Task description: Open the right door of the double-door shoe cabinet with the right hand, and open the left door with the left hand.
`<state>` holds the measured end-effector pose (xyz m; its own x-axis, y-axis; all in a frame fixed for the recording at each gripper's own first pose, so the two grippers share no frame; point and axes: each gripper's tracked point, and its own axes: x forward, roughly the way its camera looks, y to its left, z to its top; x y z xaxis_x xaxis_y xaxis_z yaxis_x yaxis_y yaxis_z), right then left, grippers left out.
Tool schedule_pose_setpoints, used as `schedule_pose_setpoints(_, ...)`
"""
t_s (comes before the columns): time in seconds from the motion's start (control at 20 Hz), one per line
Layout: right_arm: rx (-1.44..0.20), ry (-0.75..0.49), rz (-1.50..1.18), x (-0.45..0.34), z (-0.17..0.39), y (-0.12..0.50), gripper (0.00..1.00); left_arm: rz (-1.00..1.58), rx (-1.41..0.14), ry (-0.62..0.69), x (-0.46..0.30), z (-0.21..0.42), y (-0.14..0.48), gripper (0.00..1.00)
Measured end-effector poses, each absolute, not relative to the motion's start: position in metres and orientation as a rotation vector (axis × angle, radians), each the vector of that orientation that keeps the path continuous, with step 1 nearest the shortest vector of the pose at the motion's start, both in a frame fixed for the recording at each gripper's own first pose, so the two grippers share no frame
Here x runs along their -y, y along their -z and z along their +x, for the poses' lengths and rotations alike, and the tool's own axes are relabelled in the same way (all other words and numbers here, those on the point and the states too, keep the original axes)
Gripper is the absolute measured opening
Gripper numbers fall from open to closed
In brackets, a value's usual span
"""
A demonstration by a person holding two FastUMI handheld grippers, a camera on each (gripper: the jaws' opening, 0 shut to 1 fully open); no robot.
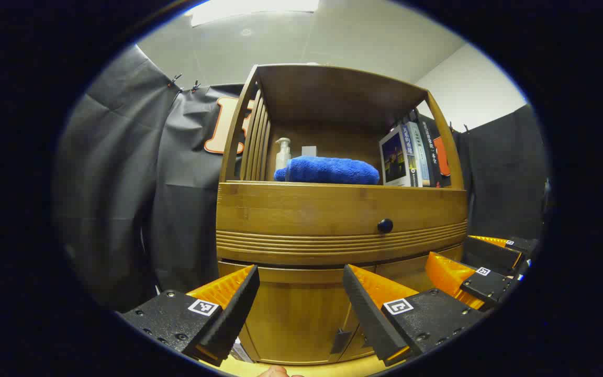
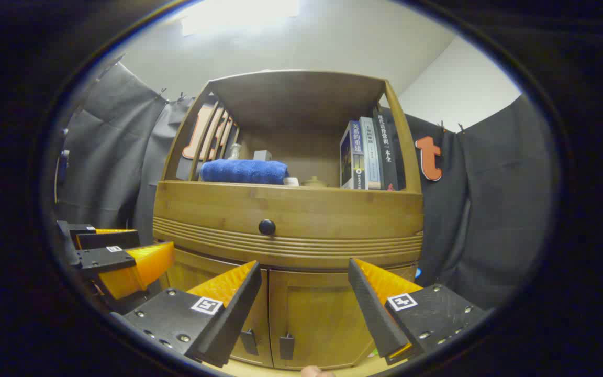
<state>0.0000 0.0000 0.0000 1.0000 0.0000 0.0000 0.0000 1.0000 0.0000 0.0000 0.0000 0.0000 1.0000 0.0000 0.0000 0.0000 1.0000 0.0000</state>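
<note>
Facing the shoe cabinet (image 2: 286, 220), the left gripper (image 1: 299, 309) and right gripper (image 2: 304, 309) hover near with fingers spread apart, both lower doors, left door (image 1: 293, 319) and right door (image 2: 322, 314), closed.

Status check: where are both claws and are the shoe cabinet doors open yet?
Left claw open, right claw open, both empty. Wooden double-door shoe cabinet: both doors shut, small dark handles untouched. Nothing in the way.

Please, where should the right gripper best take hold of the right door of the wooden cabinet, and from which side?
Probably by the small dark handle at the closed right wooden door's inner edge. It protrudes forward, so the open right gripper could approach frontally, fingers either side.
</note>
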Motion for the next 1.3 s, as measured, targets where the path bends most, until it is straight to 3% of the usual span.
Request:
schedule_pose_setpoints(0.1,-0.01,-0.01,0.001,-0.002,0.009,0.007,0.94,0.004,0.001,-0.026,-0.007,0.001,0.001,0.97)
schedule_pose_setpoints(0.25,-0.039,-0.025,0.004,-0.004,0.021,0.023,0.99,0.001,0.005,-0.054,-0.015,0.002,0.0,0.97)
schedule_pose_setpoints(0.4,-0.091,-0.038,0.005,-0.008,0.035,0.043,0.94,0.006,0.008,-0.086,-0.022,0.001,0.0,0.97)
schedule_pose_setpoints(0.5,-0.112,-0.04,0.012,-0.007,0.041,0.054,1.0,0.006,0.009,-0.101,-0.028,0.001,0.0,0.97)
schedule_pose_setpoints(0.75,-0.184,-0.041,-0.006,-0.015,0.057,0.097,0.94,0.014,0.005,-0.14,-0.038,-0.005,-0.001,0.97)
schedule_pose_setpoints(0.9,-0.257,-0.04,-0.01,-0.024,0.066,0.128,0.87,0.012,0.011,-0.158,-0.045,-0.011,-0.004,0.97)
schedule_pose_setpoints(1.05,-0.317,-0.046,-0.013,-0.027,0.066,0.158,0.7,0.004,0.002,-0.174,-0.051,-0.015,-0.003,0.97)
schedule_pose_setpoints(1.2,-0.38,-0.051,-0.021,-0.031,0.065,0.194,0.72,0.002,-0.005,-0.198,-0.059,-0.02,-0.002,0.97)
schedule_pose_setpoints(1.25,-0.402,-0.052,-0.018,-0.034,0.064,0.204,0.51,0.003,-0.009,-0.208,-0.063,-0.022,0.0,0.97)
schedule_pose_setpoints(1.3,-0.426,-0.053,-0.014,-0.036,0.065,0.217,0.51,0.004,-0.012,-0.217,-0.066,-0.023,0.0,0.97)
